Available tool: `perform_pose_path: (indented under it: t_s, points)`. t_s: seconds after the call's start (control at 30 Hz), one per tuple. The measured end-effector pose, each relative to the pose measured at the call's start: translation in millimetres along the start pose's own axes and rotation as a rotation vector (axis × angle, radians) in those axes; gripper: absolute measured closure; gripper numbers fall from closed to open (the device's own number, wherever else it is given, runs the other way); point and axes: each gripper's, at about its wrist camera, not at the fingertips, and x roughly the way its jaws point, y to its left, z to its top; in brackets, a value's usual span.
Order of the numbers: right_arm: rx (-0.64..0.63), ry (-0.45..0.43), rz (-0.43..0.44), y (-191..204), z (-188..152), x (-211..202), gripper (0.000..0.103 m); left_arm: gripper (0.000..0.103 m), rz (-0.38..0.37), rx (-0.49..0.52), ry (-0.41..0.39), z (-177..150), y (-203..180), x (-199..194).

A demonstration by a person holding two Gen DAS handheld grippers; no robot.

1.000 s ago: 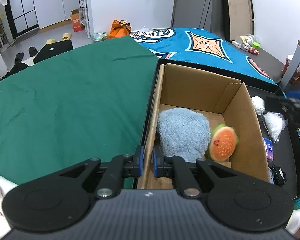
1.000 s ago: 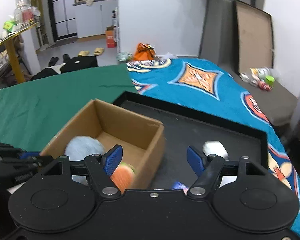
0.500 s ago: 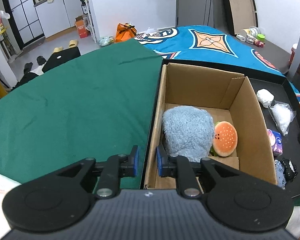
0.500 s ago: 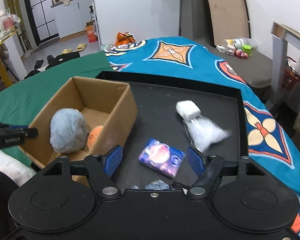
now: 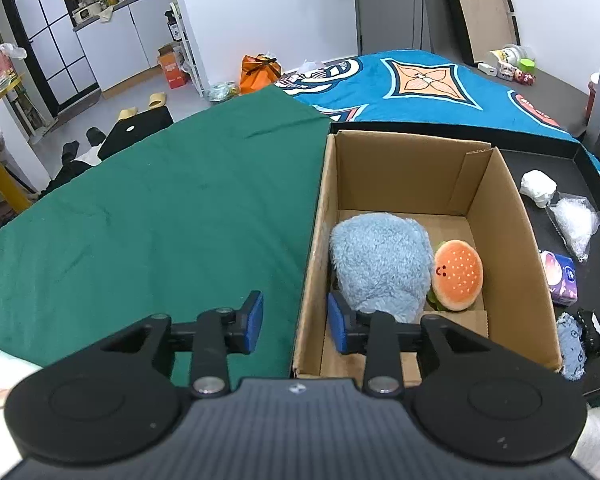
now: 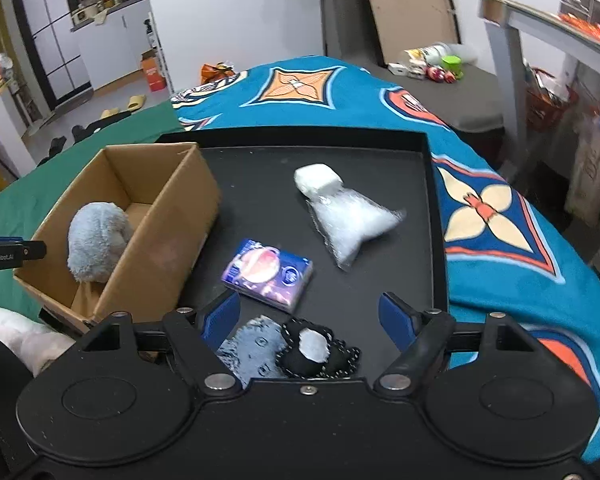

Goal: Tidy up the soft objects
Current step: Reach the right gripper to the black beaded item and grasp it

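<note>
Soft objects lay in two places: two in the box [image 5: 496, 216] and five loose on the tray [image 6: 268, 168]. The one cardboard box stood open-topped on the tray's left part, and the single black tray rested on a bed covered by a green sheet [image 5: 160, 208] and a blue patterned blanket [image 6: 500, 232].

Inside the box, one blue plush [image 5: 380, 264] lay against the left wall, with one burger plush [image 5: 457, 274] touching its right side. On the tray, right of the box, lay one clear bag [image 6: 352, 220], one white wad [image 6: 315, 177] touching the bag's far end, one purple tissue pack [image 6: 268, 274] nearer the box, and, nearest the camera, one pale blue cloth [image 6: 252, 350] beside one black pouch [image 6: 316, 350].

The left gripper [image 5: 295, 323] was partly open, its jaws astride the box's left wall without gripping it: one pad outside over the green sheet, the other inside near the blue plush. The right gripper [image 6: 310, 318] was spread wide and empty above the cloth and pouch.

Beyond the bed were a white wall, white cabinets [image 5: 112, 52], an orange bag [image 5: 260, 70] on the floor, and two slippers [image 5: 142, 106]. A brown board [image 6: 404, 12] leaned on the far wall.
</note>
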Motion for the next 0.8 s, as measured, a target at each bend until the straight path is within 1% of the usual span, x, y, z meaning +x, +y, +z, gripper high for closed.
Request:
perform_pose_path:
  t_s: [0.1, 0.27, 0.4, 0.53, 0.6, 0.8]
  points:
    - [0.042, 0.007, 0.008, -9, -6, 1, 0.027, 0.069, 0.001, 0.02, 0.0, 0, -4, -1]
    - [0.073, 0.02, 0.02, -19, -15, 8, 0.027, 0.068, 0.018, 0.052, -0.01, -1, -9, -2]
    - [0.101, 0.046, 0.026, -26, -23, 16, 0.03, 0.067, 0.03, 0.07, -0.01, 0, -14, -2]
    - [0.131, 0.064, 0.053, -29, -24, 24, 0.031, 0.067, 0.041, 0.091, -0.011, 0, -19, -2]
    - [0.145, 0.073, 0.067, -30, -27, 29, 0.033, 0.067, 0.05, 0.11, -0.009, 0, -22, -2]
    - [0.195, 0.091, 0.081, -32, -32, 41, 0.033, 0.066, 0.077, 0.186, -0.003, -1, -35, -1]
